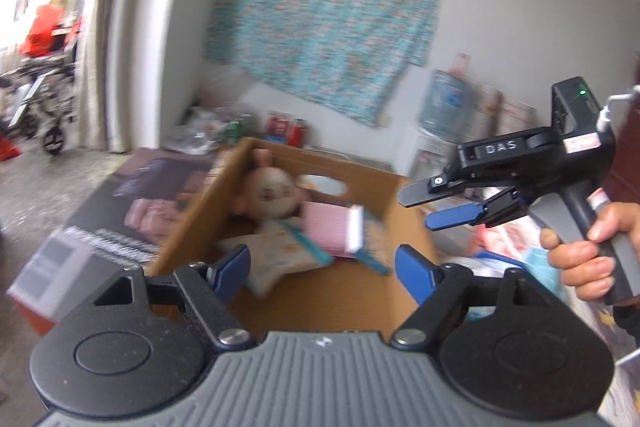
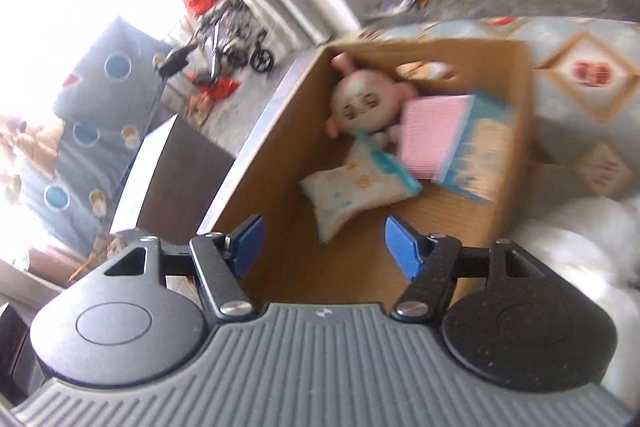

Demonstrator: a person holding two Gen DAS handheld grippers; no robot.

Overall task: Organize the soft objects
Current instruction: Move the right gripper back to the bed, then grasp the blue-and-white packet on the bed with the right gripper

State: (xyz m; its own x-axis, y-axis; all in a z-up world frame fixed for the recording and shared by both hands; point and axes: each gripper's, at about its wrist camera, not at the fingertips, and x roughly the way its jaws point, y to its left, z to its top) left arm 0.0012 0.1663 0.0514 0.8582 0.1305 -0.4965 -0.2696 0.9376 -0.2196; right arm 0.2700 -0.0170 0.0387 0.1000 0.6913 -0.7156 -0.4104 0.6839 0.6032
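Nearest, the left gripper [image 1: 322,267] and right gripper [image 2: 323,247] both hang with jaws wide and empty above the cardboard box [image 2: 524,115]. Inside lie a star pillow [image 2: 352,187], a pink pack [image 2: 432,135] and a plush doll [image 2: 360,103]. Dropping in carelessly could catch a finger on the rim or shove the light box. There is open room overhead; beyond, the bedding crowds its far side.
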